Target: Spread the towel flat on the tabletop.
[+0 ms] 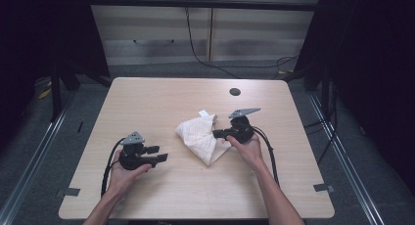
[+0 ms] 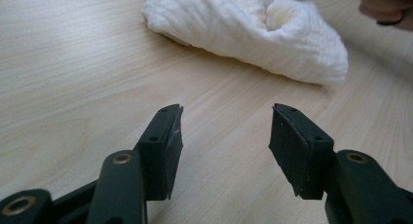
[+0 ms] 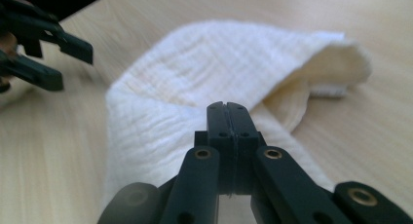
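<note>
Cloth (image 1: 200,137) edge pinched by right gripper (image 3: 227,107); left gripper (image 2: 224,136) apart.

table (image 1: 147,98): light wood | floor (image 1: 147,68): grey carpet | wall (image 1: 244,34): pale panels | sides: dark

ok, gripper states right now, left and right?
Left gripper: open, empty, short of the white cloth.
Right gripper: jaws shut over the cloth; a pinch cannot be told.

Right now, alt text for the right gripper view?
The right gripper, its two black jaws pressed together, sits low over a white cloth that lies folded and rumpled on a light wooden table; whether it pinches any fabric is not clear. The left gripper shows at the upper left with its jaws apart.
</note>
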Demonstrator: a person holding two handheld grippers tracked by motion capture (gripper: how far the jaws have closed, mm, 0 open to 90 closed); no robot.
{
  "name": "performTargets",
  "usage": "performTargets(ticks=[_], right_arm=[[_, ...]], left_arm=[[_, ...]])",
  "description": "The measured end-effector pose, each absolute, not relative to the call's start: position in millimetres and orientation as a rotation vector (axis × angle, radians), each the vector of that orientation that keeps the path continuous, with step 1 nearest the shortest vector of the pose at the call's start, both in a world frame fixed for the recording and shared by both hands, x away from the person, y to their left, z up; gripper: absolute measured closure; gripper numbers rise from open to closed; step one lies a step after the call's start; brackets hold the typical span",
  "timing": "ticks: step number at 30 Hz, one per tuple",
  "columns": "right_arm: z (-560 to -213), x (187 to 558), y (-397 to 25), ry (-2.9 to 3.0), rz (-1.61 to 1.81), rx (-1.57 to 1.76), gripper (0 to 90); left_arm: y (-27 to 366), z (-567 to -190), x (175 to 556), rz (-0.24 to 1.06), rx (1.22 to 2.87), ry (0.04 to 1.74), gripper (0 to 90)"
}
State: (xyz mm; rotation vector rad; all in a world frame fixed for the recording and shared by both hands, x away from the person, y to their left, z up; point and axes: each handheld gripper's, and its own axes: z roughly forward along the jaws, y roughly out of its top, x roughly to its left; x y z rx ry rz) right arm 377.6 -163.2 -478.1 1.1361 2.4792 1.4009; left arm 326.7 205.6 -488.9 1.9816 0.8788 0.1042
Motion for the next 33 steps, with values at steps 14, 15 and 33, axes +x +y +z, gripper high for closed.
performTargets(ticks=[14,15,33], right_arm=[[-511.1,358.4,-149.9,2.589,1.346,1.118,89.9],[-511.5,355.7,-148.8,2.592,1.354,1.11,89.9],[-509.3,304.1,-129.5,2.746,1.378,0.903,90.0]], left_arm=[[211.6,-474.3,329.0,0.133,1.92,0.877,53.9],[211.1,-473.3,328.9,0.133,1.92,0.874,53.6],[183.7,-461.2,345.5,0.108,1.92,0.842,39.9]])
